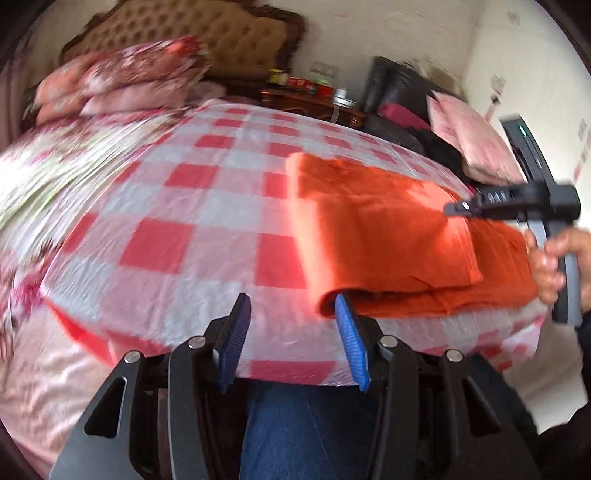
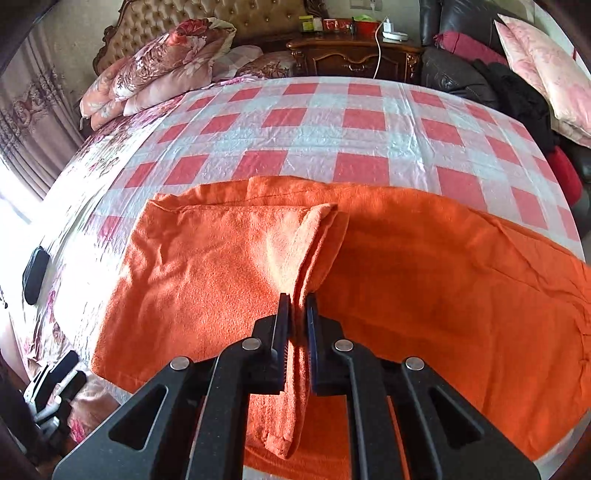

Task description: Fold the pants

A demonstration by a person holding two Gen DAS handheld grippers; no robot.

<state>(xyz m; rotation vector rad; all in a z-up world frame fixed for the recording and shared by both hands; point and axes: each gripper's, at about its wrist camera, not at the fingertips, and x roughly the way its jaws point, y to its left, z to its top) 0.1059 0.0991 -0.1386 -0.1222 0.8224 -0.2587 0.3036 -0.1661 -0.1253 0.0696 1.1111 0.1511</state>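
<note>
A pair of orange, soft brushed-fabric pants (image 2: pixel 424 273) lies partly folded on a bed covered by a glossy red-and-white checked plastic sheet (image 2: pixel 325 122), close to the near edge of the bed and towards its right-hand near corner as the left wrist camera shows it. In the right wrist view, the right gripper (image 2: pixel 297 295), black with dark blue pads, is closed tight on a raised pinch of the orange cloth; the fabric rises in a ridge from between the jaws and a narrow strip of it hangs down below them. One layer of the pants is folded back over the rest, with its folded edge running across the bed. In the left wrist view, which is blurred, the left gripper (image 1: pixel 291 306) stands about half open with nothing between its blue ribbed pads (image 1: pixel 351 343); its right pad sits just beside the rolled near edge of the pants (image 1: pixel 388 229), and whether it touches cannot be told. A hand (image 1: pixel 554 258) grips the grey handle of the right gripper at the right edge of that view, over the pants. Towards the far edge of the bed lies a pile of pink and maroon floral quilts (image 2: pixel 162 62) against a tan buttoned headboard (image 2: pixel 207 18). Beyond the far right corner stand a carved dark wooden nightstand (image 2: pixel 354 55) and a black leather sofa (image 2: pixel 454 70) holding a pale pink pillow (image 2: pixel 546 70).
</note>
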